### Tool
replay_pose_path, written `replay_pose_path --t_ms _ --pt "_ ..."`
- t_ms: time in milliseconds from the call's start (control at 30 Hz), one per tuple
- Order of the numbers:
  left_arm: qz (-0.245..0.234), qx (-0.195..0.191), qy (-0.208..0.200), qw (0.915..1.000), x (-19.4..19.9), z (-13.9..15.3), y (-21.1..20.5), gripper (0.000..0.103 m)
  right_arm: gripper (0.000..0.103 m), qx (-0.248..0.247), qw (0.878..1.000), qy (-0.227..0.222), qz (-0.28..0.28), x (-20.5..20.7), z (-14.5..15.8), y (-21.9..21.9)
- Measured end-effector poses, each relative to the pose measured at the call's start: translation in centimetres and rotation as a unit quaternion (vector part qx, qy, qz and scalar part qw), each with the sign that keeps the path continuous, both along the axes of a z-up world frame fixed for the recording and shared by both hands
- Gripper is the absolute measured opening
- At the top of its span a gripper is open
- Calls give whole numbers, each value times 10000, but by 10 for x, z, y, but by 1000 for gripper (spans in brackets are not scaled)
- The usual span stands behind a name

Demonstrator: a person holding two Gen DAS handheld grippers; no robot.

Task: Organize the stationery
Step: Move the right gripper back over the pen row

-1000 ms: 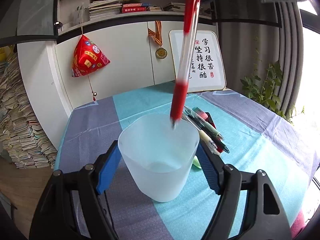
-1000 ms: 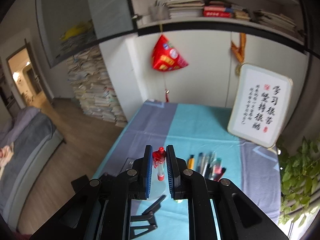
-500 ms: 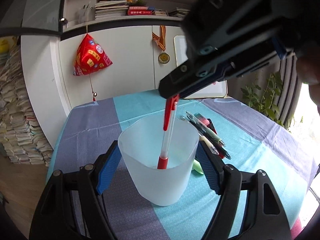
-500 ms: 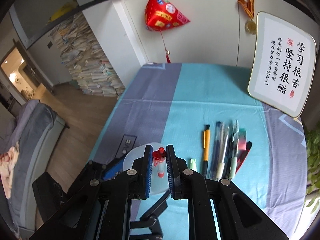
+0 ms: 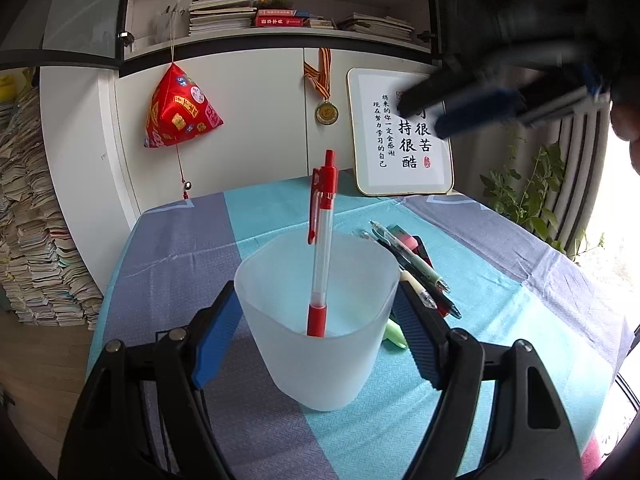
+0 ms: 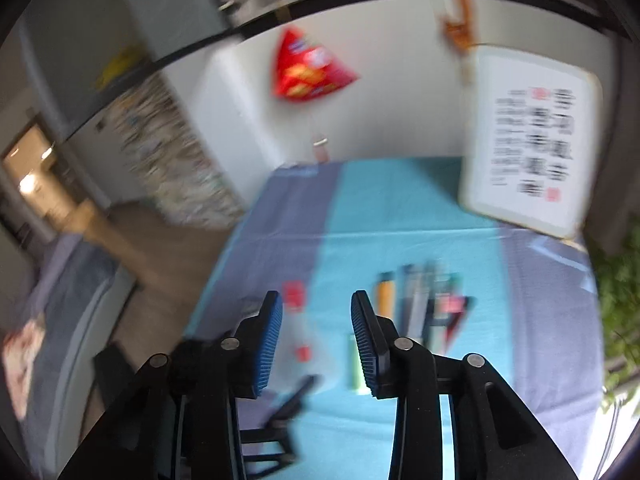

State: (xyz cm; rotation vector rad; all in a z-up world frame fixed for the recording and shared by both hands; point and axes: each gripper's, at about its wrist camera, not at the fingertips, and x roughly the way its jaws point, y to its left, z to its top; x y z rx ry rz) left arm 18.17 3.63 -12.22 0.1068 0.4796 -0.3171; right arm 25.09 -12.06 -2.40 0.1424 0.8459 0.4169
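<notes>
A translucent white cup [image 5: 320, 356] stands on the tablecloth, and my left gripper [image 5: 316, 288] is shut on its two sides. A red pen [image 5: 322, 236] stands inside it, tip down, leaning on the rim, with nothing holding it. My right gripper [image 5: 420, 120] hovers blurred above and to the right of the cup. In the right wrist view my right gripper [image 6: 316, 298] has its jaws opening with nothing between the pads; the red pen [image 6: 294, 294] shows blurred far below them. Several more pens [image 5: 416, 276] lie right of the cup.
A green highlighter [image 5: 394, 334] lies by the cup's right side. A framed calligraphy board [image 5: 404, 148] leans at the table's far edge. A red hanging pouch [image 5: 178, 114] and cabinet doors are behind, and a potted plant [image 5: 520, 196] stands at the right.
My right gripper lowered the red pen into the cup, let it go and drew back up to the right. The pen now stands free in the cup. The left gripper kept still.
</notes>
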Motion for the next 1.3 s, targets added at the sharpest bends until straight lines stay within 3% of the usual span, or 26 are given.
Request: replay_pose_path --t_ms 67,167,233,367,600,767,900,967,1033,1100,1300 --pt "4 9 -3 10000 1 0 0 75 36 -209 9990 133 -379 6 -14 -17" --pt "6 25 -9 10000 1 0 -1 75 35 -478 9923 689 -907 20 -54 -41" --pt "3 37 -12 10000 1 0 -1 75 26 -400 9889 1079 -942 25 -84 -50" --pt "1 41 -13 10000 1 1 -1 75 26 -249 9867 1327 -908 31 -111 -53" --pt "1 38 -12 10000 1 1 -1 75 26 -481 9924 933 -635 54 -106 -36" --pt "0 37 -11 10000 1 0 -1 75 26 -637 9898 1168 -517 79 -117 -23" --pt "1 37 -14 10000 1 0 -1 75 26 -457 9898 1306 -351 86 -126 -19" --pt "1 38 -11 10000 1 0 -1 75 18 -519 9883 1393 -329 90 -128 -18" --pt "0 33 -11 10000 1 0 -1 75 11 -394 9887 1401 -347 87 -127 -21" --pt "0 34 -12 10000 1 0 -1 75 11 -230 9897 1367 -345 76 -119 -27" --pt "0 37 -14 10000 1 0 -1 75 11 -577 9894 1274 -388 24 -97 -45"
